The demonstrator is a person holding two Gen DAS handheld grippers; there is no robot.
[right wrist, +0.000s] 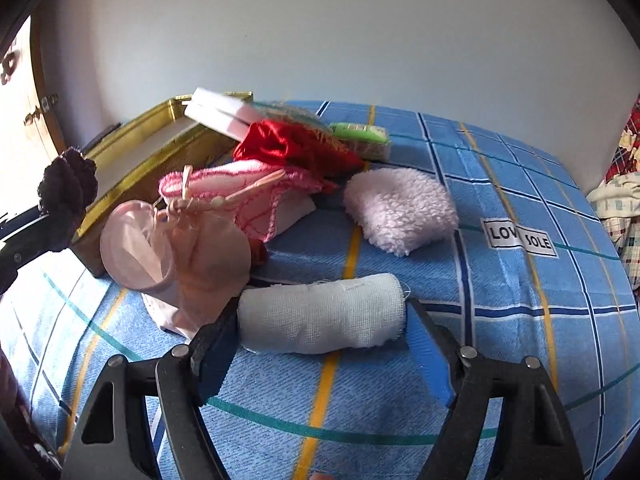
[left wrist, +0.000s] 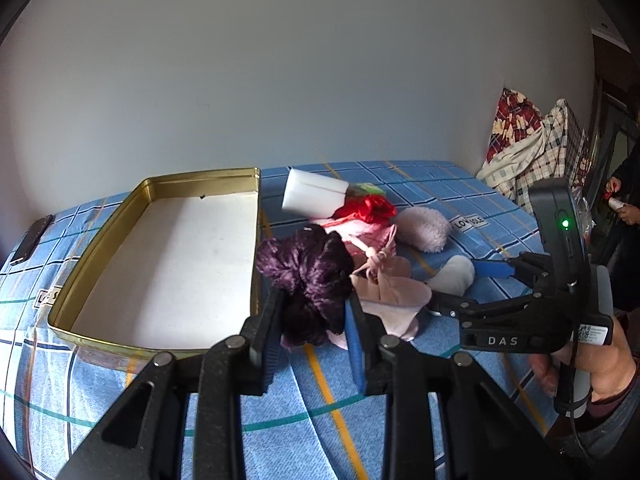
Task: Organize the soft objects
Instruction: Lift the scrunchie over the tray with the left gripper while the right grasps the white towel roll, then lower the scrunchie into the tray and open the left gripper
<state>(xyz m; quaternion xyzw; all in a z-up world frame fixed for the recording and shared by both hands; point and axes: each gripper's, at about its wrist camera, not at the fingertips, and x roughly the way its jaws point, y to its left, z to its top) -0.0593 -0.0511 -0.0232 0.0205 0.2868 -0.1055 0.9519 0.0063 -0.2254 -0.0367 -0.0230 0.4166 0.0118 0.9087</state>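
Note:
My left gripper (left wrist: 316, 320) is shut on a dark purple woolly ball (left wrist: 308, 276), held just right of the open gold tin (left wrist: 100, 248). The tin's white bottom is bare. My right gripper (right wrist: 322, 320) is open, and its fingers flank a white gauze roll (right wrist: 320, 316) that lies on the blue checked sheet (right wrist: 500, 320). Behind the roll are a pink drawstring pouch (right wrist: 180, 256), a pink knitted piece (right wrist: 248, 188), red satin cloth (right wrist: 280, 144), a pale pink fluffy pad (right wrist: 400, 210) and a white foam block (right wrist: 224, 114) leaning on the tin's rim.
A green packet (right wrist: 360, 134) lies behind the red cloth. A dark phone (left wrist: 32, 240) rests at the bed's left edge. Patterned cloth bundles (left wrist: 532, 148) are piled at the far right, and a person (left wrist: 624, 200) stands beyond them. A plain wall backs the bed.

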